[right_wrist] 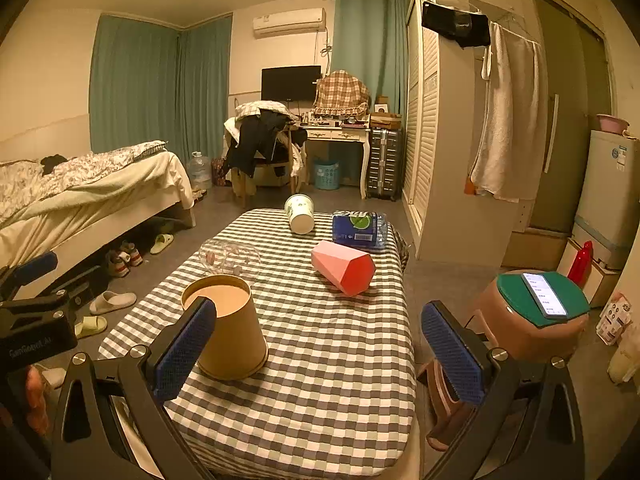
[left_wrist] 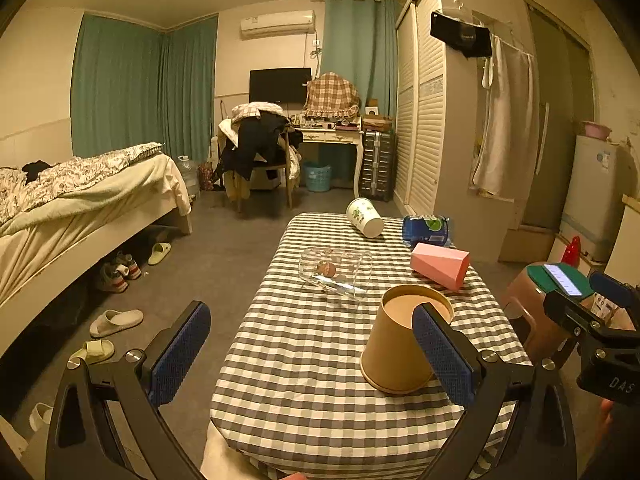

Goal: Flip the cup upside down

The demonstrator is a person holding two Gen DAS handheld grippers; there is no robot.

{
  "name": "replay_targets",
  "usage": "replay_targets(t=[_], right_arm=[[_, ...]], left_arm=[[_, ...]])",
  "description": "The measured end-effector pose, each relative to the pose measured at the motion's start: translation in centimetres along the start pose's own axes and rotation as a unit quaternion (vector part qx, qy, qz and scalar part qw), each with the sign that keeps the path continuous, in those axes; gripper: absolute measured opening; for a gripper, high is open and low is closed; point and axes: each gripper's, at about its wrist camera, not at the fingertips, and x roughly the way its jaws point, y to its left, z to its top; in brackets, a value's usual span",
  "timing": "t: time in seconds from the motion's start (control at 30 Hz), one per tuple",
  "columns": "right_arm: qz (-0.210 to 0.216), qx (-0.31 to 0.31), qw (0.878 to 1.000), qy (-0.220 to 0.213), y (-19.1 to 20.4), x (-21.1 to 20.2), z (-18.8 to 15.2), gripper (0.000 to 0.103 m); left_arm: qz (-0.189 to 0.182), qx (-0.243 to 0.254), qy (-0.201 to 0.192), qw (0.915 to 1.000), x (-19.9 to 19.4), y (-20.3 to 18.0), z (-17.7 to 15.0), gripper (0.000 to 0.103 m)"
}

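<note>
A brown paper cup [left_wrist: 394, 344] stands upside down on the checked table [left_wrist: 304, 360], wide rim on the cloth; it also shows in the right wrist view [right_wrist: 228, 328]. A pink faceted cup [left_wrist: 440, 265] [right_wrist: 343, 266], a clear glass cup [left_wrist: 335, 270] [right_wrist: 229, 258] and a white printed cup [left_wrist: 365, 217] [right_wrist: 300, 213] lie on their sides. My left gripper [left_wrist: 312, 360] is open and empty, its right finger [left_wrist: 442, 356] in front of the brown cup. My right gripper [right_wrist: 320, 356] is open and empty, its left finger [right_wrist: 186, 350] beside that cup.
A blue pack of bottles [left_wrist: 426, 230] [right_wrist: 359, 229] lies at the table's far right. A brown stool with a phone [right_wrist: 544, 294] stands right of the table. Slippers and shoes [left_wrist: 116, 322] lie on the floor by the bed [left_wrist: 80, 200] on the left.
</note>
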Motion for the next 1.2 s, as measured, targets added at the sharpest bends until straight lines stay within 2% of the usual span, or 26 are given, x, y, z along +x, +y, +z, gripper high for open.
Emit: replay_targets(t=[1.2], right_arm=[[0.005,-0.01,1.0,0.009,0.76,0.41,-0.42,0.103]], left_arm=[[0.004,0.004,0.008,1.0,0.36,-0.14,-0.38,0.103]])
